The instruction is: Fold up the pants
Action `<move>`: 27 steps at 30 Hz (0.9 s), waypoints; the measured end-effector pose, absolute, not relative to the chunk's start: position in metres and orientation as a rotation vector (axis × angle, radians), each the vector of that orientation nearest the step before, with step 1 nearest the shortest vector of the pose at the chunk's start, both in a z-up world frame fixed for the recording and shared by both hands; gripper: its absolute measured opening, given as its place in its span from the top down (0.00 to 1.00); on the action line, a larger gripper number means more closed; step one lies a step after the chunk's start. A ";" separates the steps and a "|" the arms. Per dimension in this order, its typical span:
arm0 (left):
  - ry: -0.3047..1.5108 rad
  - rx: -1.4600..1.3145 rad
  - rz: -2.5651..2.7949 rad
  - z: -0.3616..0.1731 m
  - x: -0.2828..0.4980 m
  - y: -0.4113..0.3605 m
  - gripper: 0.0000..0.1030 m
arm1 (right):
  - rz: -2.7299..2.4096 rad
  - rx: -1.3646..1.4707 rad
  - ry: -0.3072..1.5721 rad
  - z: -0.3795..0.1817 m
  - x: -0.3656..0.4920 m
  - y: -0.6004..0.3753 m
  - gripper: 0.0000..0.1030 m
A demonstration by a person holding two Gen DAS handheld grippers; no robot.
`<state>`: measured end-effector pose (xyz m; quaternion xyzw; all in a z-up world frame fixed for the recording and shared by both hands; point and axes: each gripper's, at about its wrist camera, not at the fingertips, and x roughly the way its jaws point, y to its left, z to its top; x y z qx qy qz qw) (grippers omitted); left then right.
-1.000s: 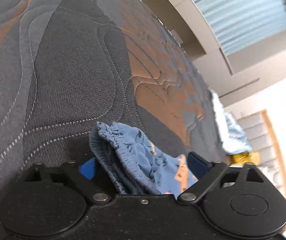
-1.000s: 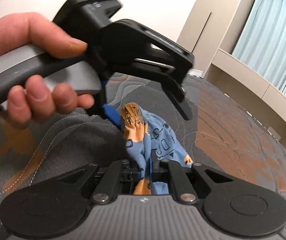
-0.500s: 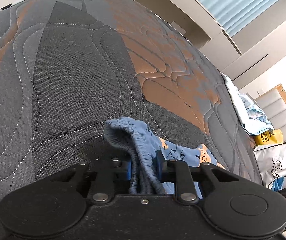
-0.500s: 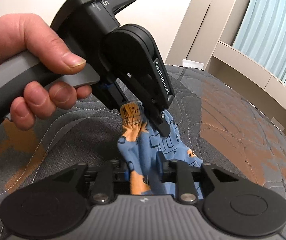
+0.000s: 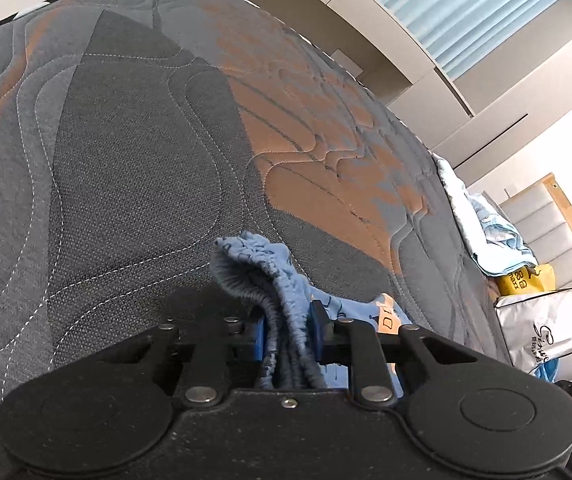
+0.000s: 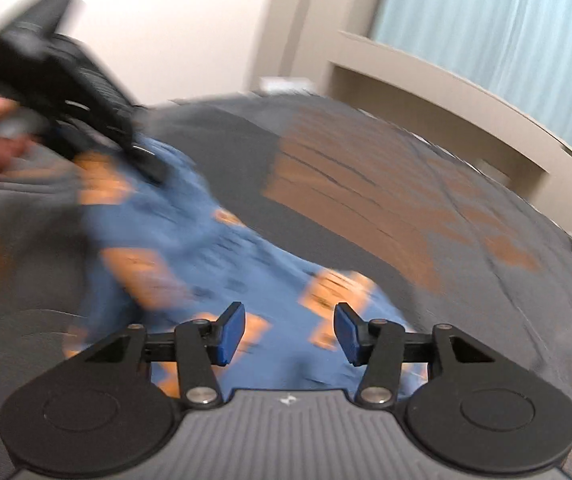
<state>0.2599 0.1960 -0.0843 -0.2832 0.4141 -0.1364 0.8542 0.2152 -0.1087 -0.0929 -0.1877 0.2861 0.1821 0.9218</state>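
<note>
left gripper clamps the pants waistband — right gripper just opening, released above them.

At the bottom centre of the frame the left gripper has its blue pads pressed on the gathered elastic waistband of the blue pants, whose bunched cloth rises just above the jaws and trails off to the lower right, showing an orange print patch. The pants lie on a quilted grey and orange mattress that fills the left and centre. At the right edge sit light blue bedding, a yellow bag and a white bag. Pale blue curtains hang at the upper right.
</note>
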 end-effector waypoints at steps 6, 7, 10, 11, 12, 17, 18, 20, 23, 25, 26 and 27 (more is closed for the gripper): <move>0.891 -0.597 -0.281 -0.087 0.262 0.200 0.79 | 0.395 -0.385 0.578 -0.092 0.224 -0.108 0.44; 0.892 -0.602 -0.285 -0.087 0.262 0.200 0.79 | 0.397 -0.399 0.579 -0.093 0.227 -0.106 0.42; 0.888 -0.638 -0.302 -0.084 0.265 0.202 0.79 | 0.366 -0.445 0.608 -0.103 0.236 -0.098 0.42; 0.886 -0.651 -0.309 -0.082 0.267 0.203 0.79 | 0.375 -0.446 0.613 -0.104 0.235 -0.095 0.42; 0.885 -0.657 -0.313 -0.080 0.268 0.203 0.79 | 0.389 -0.448 0.611 -0.106 0.233 -0.093 0.42; 0.889 -0.648 -0.319 -0.072 0.274 0.196 0.79 | 0.504 -0.460 0.591 -0.112 0.216 -0.055 0.42; 0.889 -0.646 -0.320 -0.071 0.275 0.194 0.79 | 0.529 -0.465 0.589 -0.113 0.211 -0.046 0.42; 0.889 -0.637 -0.323 -0.069 0.275 0.189 0.79 | 0.577 -0.493 0.573 -0.117 0.200 -0.028 0.42; 0.896 -0.616 -0.323 -0.068 0.276 0.184 0.79 | 0.590 -0.512 0.566 -0.118 0.191 -0.017 0.42; 0.895 -0.617 -0.327 -0.068 0.275 0.184 0.79 | 0.584 -0.447 0.577 -0.113 0.191 -0.025 0.41; 0.895 -0.617 -0.326 -0.068 0.275 0.184 0.79 | 0.580 -0.433 0.585 -0.112 0.191 -0.027 0.39; 0.896 -0.617 -0.325 -0.068 0.275 0.184 0.79 | 0.587 -0.437 0.594 -0.116 0.191 -0.026 0.39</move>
